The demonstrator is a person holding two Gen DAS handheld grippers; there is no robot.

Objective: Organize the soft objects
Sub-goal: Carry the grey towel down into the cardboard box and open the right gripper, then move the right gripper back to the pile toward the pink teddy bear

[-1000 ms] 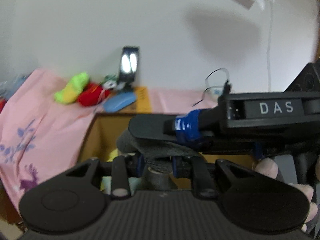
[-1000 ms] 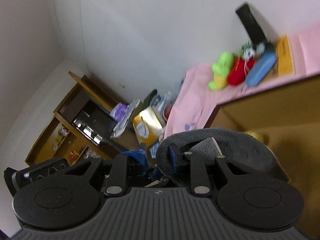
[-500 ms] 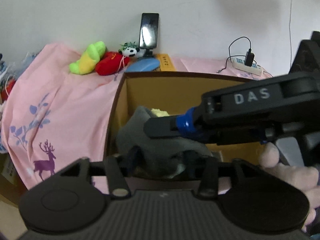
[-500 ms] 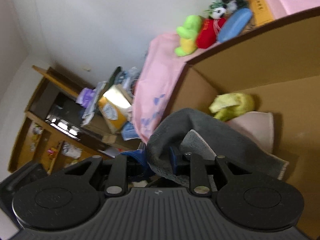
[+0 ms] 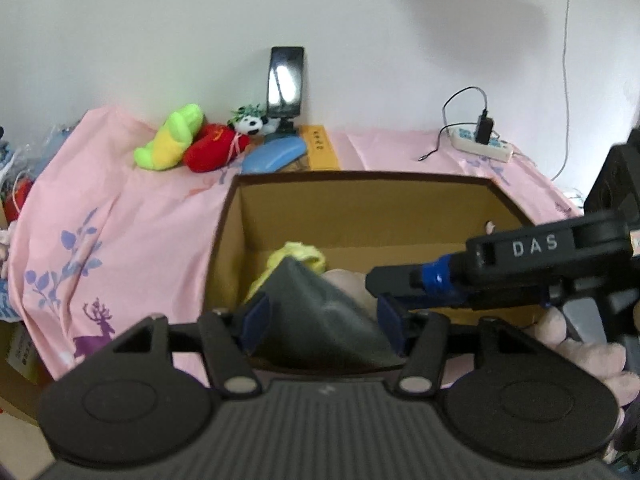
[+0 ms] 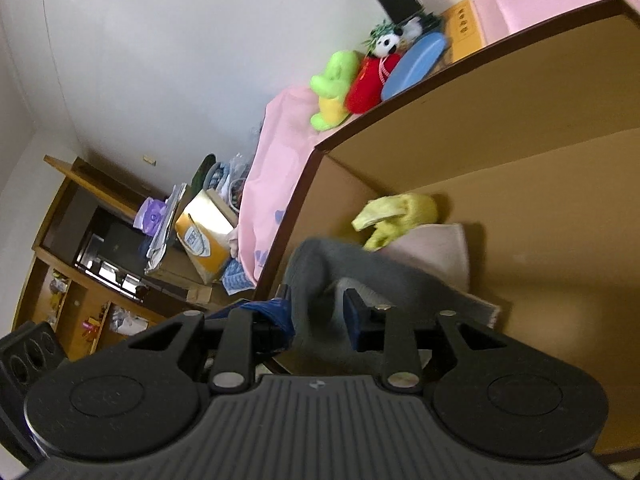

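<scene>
Left gripper (image 5: 322,320): fingers spread wide, clamped on nothing; grey cloth lying loose in the gap, so judged to be letting go over the box.
Right gripper (image 6: 320,314): fingers apart too, cloth bunched between them with slack on both sides; whether a pad touches the fabric, cannot tell. Seen from the left view at 3 o'clock, reaching in across the box mouth (image 5: 384,284).
Grey cloth (image 5: 316,316): draped over the near wall of the box, most of it inside, sagging onto what is already there; motion-blurred in the right view (image 6: 320,276), likely dropping.
Box (image 5: 360,208): open cardboard, set on the pink sheet as the collecting place for soft things.
Yellow cloth (image 5: 298,258): crumpled on the box floor at 11 o'clock of the grey cloth, touching it.
Beige cloth (image 6: 436,254): folded flat under and beside the yellow one, partly covered by the grey.
Pink sheet (image 5: 120,208): spread under the box, running to the wall.
Plush toys (image 5: 192,142): green-yellow, red and a small panda, grouped at 11 o'clock beyond the box, well apart from it; likely next to go in.
Phone (image 5: 286,80): propped upright against the wall at 12 o'clock.
Power strip (image 5: 482,144): at 1 o'clock on the sheet, charger plugged in.
</scene>
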